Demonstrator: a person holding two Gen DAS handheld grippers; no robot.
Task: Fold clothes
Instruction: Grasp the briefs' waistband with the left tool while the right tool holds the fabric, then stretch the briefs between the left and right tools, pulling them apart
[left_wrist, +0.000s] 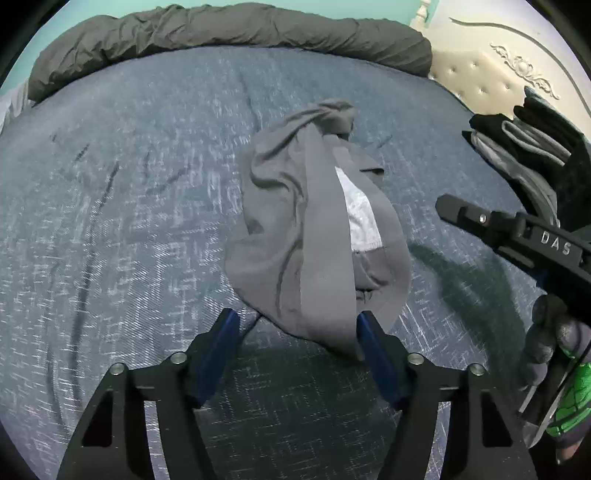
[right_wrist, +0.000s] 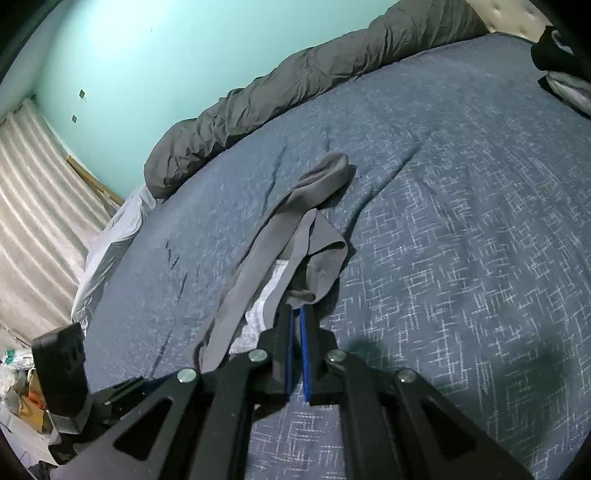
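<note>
A crumpled grey pair of underpants (left_wrist: 317, 221) with a white inner panel lies on the blue patterned bed cover (left_wrist: 129, 221). My left gripper (left_wrist: 297, 315) stands open over its near edge. The hem lies between the blue pads, and the right pad (left_wrist: 365, 332) touches the fabric. My right gripper (left_wrist: 439, 205) comes in from the right in a gloved hand, shut, with its tip bare and a little apart from the garment. In the right wrist view the shut right gripper (right_wrist: 296, 306) points at the folded edge of the underpants (right_wrist: 317, 258) just past its tip.
A rolled dark grey duvet (left_wrist: 229, 33) runs along the bed's far edge. A pile of black and grey clothes (left_wrist: 524, 147) sits at the right by the cream headboard (left_wrist: 498, 74). A teal wall (right_wrist: 147, 55) and a curtain (right_wrist: 37, 184) lie beyond the bed.
</note>
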